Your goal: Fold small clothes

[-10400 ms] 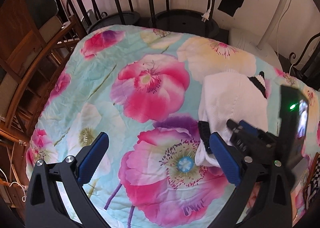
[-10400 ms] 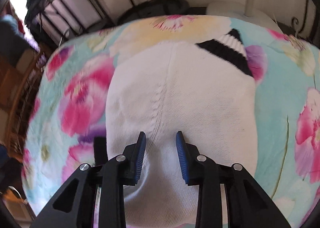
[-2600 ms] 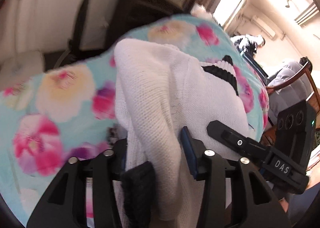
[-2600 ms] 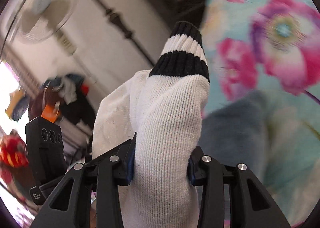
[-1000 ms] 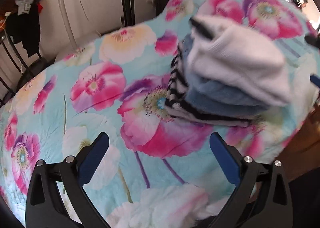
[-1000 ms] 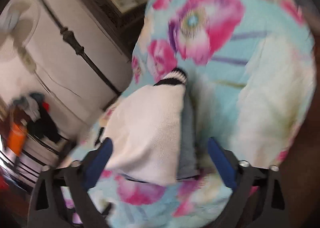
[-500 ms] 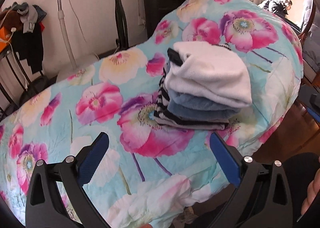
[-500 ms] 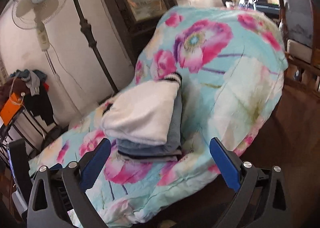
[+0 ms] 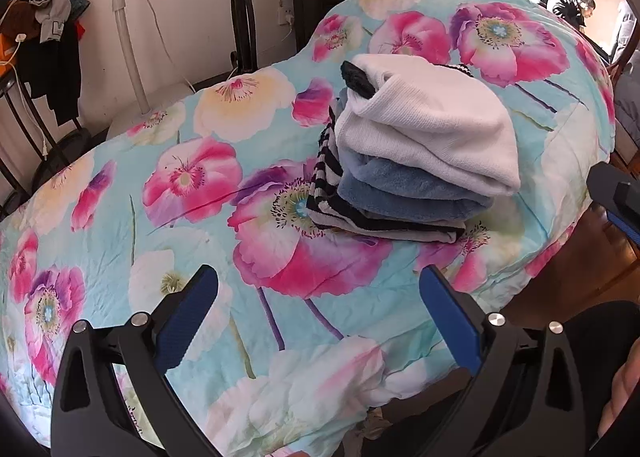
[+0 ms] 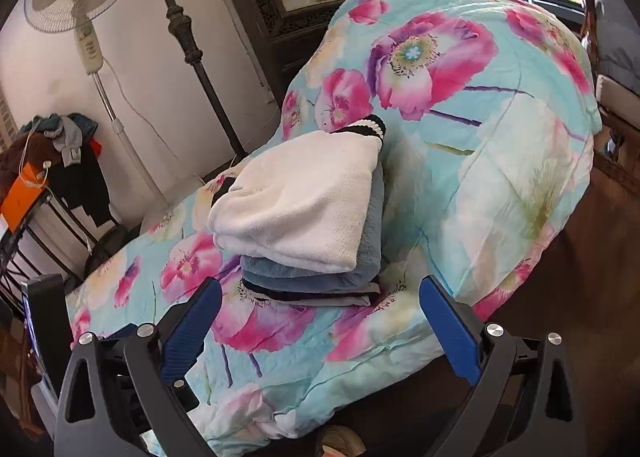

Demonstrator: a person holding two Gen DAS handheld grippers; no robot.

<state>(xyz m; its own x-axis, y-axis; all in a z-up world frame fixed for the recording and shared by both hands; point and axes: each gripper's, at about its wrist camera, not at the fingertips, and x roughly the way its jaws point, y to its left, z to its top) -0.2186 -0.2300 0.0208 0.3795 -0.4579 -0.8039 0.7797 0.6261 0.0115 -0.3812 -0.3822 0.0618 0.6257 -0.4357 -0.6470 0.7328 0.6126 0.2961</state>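
Folding looks finished: white sweater (image 9: 432, 129) tops a stack on blue garment (image 9: 404, 193) and striped garment (image 9: 340, 209), ahead of both grippers on the floral quilt (image 9: 120, 197). Left gripper (image 9: 318, 311) and right gripper (image 10: 320, 315) hang back, jaws wide apart, empty. No unfolded clothes show.

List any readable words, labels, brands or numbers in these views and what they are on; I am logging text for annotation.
None can be read.
The fan's control panel bears marks too small to read.
The orange tag shows no legible print.
The folded white sweater and flowered cover carry no text.
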